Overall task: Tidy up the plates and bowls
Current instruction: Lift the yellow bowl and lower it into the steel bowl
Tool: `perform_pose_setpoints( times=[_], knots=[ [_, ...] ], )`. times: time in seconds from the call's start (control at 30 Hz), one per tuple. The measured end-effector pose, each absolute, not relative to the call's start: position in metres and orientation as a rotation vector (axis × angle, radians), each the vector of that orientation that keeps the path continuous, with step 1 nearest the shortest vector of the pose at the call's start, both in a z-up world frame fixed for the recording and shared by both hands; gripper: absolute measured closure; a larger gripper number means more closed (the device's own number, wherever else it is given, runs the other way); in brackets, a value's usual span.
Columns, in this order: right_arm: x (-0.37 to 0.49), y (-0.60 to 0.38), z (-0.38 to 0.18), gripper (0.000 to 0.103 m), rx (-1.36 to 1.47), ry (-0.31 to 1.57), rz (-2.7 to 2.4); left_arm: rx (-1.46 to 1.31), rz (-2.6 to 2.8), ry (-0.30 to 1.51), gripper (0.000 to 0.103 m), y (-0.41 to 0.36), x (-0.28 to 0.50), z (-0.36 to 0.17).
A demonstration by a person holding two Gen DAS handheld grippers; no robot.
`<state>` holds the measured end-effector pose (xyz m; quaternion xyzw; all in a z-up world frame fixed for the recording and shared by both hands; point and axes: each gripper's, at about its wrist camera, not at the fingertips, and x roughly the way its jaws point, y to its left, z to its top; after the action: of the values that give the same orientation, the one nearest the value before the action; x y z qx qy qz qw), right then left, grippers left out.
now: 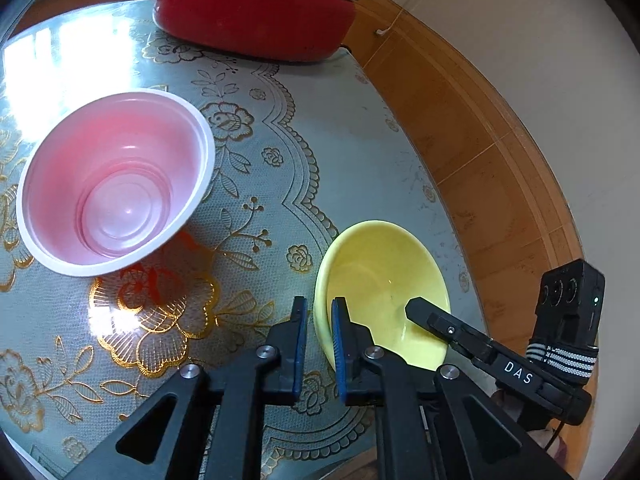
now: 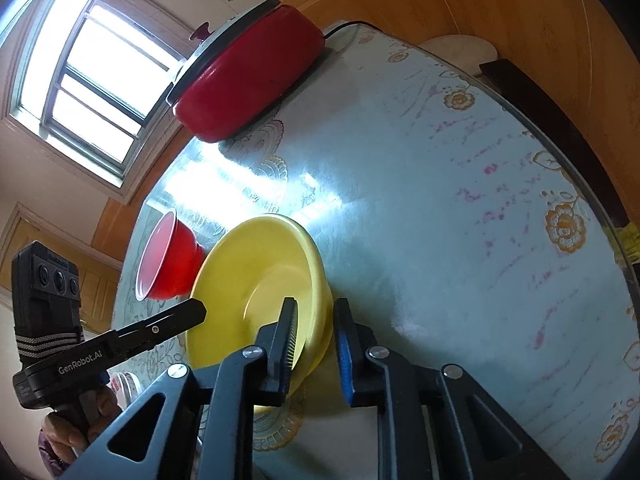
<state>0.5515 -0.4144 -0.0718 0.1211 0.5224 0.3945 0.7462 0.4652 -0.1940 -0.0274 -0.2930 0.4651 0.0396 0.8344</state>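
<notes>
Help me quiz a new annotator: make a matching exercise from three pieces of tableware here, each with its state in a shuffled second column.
Things
1. yellow dish
2. pink bowl
3. red pot

States
A. covered by a lid
B. standing free and empty on the tablecloth
C. rim clamped by the left gripper and the right gripper

Pairs: 1-C, 2-B, 3-A
</notes>
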Motion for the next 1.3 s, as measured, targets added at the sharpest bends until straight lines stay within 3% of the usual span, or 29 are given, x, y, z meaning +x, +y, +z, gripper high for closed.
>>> perform_pose_setpoints(
  times=[0.13,0.63,1.3],
  knots=[
    [0.55,-0.415,-0.067,0.093,0.252,1.128,0.862,-0.538,0.093,0.938,0.097,-0.205,0.458,-0.014],
    [0.5,-0.427,-0.012,0.093,0.223,1.019,0.973,-0.48,0.075,0.773,0.097,-0.22,0.385,0.041],
    [0.393,-0.451,-0.023,0.091,0.104,1.085,0.974,-0.51,-0.02,0.881,0.097,-0.243,0.283,0.005]
  ],
)
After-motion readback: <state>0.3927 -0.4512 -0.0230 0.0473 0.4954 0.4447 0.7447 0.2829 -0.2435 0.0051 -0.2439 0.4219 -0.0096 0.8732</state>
